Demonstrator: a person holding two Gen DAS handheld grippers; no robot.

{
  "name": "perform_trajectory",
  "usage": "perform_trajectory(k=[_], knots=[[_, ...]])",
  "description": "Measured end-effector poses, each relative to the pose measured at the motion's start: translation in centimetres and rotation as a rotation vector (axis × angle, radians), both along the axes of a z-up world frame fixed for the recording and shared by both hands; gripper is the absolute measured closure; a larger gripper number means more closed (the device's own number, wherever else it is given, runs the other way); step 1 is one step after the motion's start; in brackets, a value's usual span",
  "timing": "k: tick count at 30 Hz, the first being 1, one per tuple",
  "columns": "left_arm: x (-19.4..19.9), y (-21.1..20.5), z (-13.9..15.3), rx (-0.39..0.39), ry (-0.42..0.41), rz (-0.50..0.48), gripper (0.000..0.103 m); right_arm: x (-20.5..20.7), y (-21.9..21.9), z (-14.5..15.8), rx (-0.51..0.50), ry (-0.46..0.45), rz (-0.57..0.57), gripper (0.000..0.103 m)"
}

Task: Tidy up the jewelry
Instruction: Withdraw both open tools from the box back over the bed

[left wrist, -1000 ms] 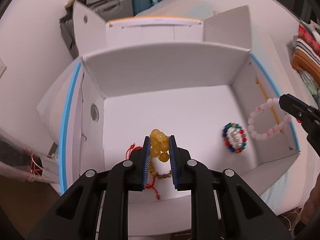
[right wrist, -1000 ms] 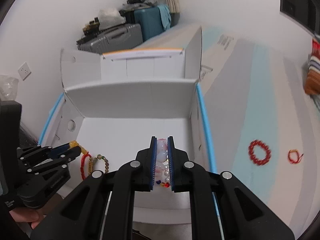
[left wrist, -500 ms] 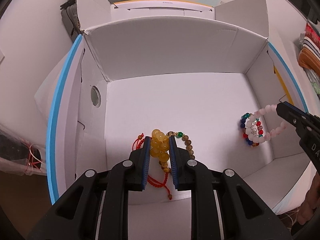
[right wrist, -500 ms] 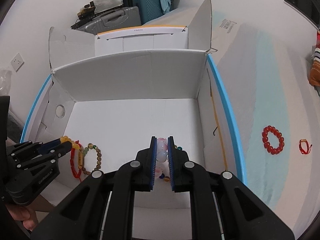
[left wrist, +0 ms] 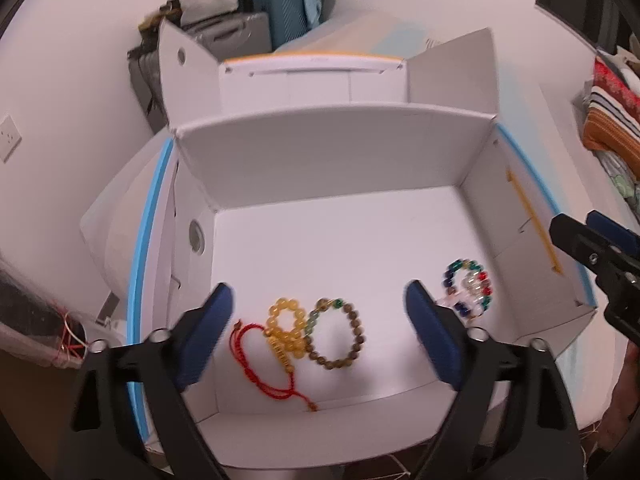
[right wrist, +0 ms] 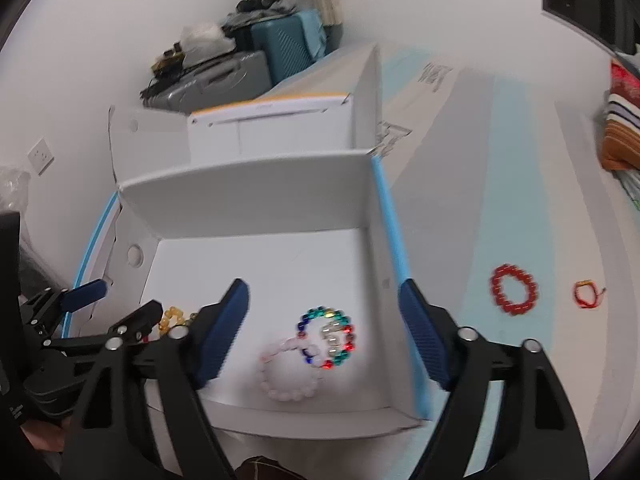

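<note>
I read both tools as released: my left gripper [left wrist: 318,334] and my right gripper [right wrist: 322,338] each have their blue pads spread wide, grasping nothing. Five bracelets lie on the floor of the white cardboard box [left wrist: 332,168], all toward its near wall.

What worries me are the two pieces still outside, on the pale striped cover off the box's right edge: a ring of glossy red round beads [right wrist: 515,289] and, farther right, a thin red cord loop [right wrist: 588,294]. The cord looks limp and flat, so I judge the pads may slide over it or pinch the fabric underneath.

Inside, the amber-yellow bead bracelet [left wrist: 285,330] touches both the red knotted string bracelet [left wrist: 262,364] and the brown wooden bead bracelet [left wrist: 335,334] near the near-left corner. Toward the near-right corner, the milky pink bead bracelet [right wrist: 288,376] overlaps the multicoloured glass bead bracelet [right wrist: 328,338]. Anything dropped on these clusters could tangle or roll.
</note>
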State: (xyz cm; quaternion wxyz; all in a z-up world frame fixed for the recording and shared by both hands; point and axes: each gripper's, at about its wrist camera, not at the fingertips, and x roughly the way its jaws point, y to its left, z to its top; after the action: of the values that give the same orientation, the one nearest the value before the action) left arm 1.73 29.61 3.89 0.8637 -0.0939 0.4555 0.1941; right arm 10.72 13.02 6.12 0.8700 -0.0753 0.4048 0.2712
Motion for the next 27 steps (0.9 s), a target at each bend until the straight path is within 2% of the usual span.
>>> perform_trajectory(k=[3, 7, 19, 27], knots=[[0.2, -1.1, 0.9, 0.006, -0.033, -0.013, 0.006, 0.2, -1.9, 1.2, 0.007, -0.035, -0.030, 0.016], [0.9, -3.0, 1.7, 0.004, -0.073, -0.025, 0.006, 0.9, -5.1, 2.4, 0.039, -0.053, -0.069, 0.009], [4.6, -10.8, 3.2, 0.001, -0.115, -0.155, 0.006, 2.7, -13.7, 4.1, 0.021, -0.079, -0.171, 0.008], [8.6, -16.7, 3.9, -0.010, -0.136, -0.230, 0.006, 5.0, -20.1, 4.2, -0.008, -0.071, -0.258, 0.008]])
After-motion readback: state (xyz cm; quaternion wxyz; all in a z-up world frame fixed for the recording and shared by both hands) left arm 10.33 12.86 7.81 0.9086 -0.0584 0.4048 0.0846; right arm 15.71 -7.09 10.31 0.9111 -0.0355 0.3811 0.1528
